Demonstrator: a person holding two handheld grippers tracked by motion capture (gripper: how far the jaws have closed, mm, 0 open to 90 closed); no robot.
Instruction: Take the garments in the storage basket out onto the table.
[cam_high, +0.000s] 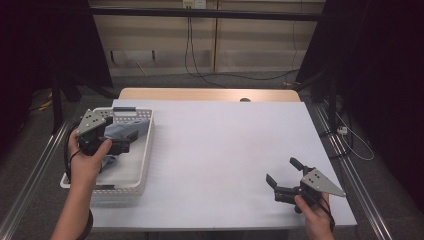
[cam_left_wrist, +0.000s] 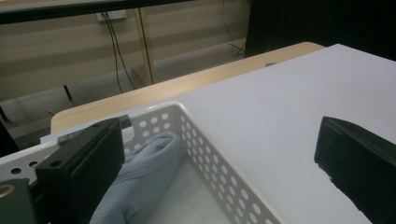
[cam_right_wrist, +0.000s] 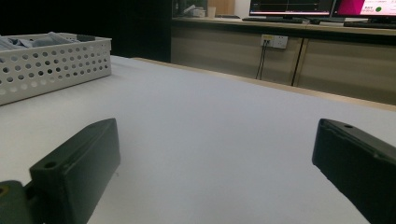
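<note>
Two hand-held grippers work over a table (cam_high: 215, 150) covered with a smooth, matte white sheet; a strip of pale wood shows at its far edge. Left gripper (cam_high: 131, 141): held above a white plastic basket (cam_high: 145, 165), a shallow rectangular tray whose walls are pierced with regular rows of round holes. Its black, blocky jaws stand wide apart and grasp nothing. In the left gripper view one jaw hangs over the basket's interior beside the cloth, the other over the white sheet outside the perforated wall. Whether the inner jaw touches the fabric cannot be told. Pale blue-grey cloth (cam_left_wrist: 140, 182): soft, finely ribbed fabric, bunched into rounded folds, lying inside the basket toward its far end, against the perforated wall. Right gripper (cam_high: 282, 172): held low over the near right part of the table, well apart from the basket, with a grey three-cornered plate on top. Its jaws are likewise spread wide and empty, pointing across the bare sheet toward the basket, which appears at far left in the right gripper view. Each gripper is held in one hand of the person, forearms entering from the near edge.
</note>
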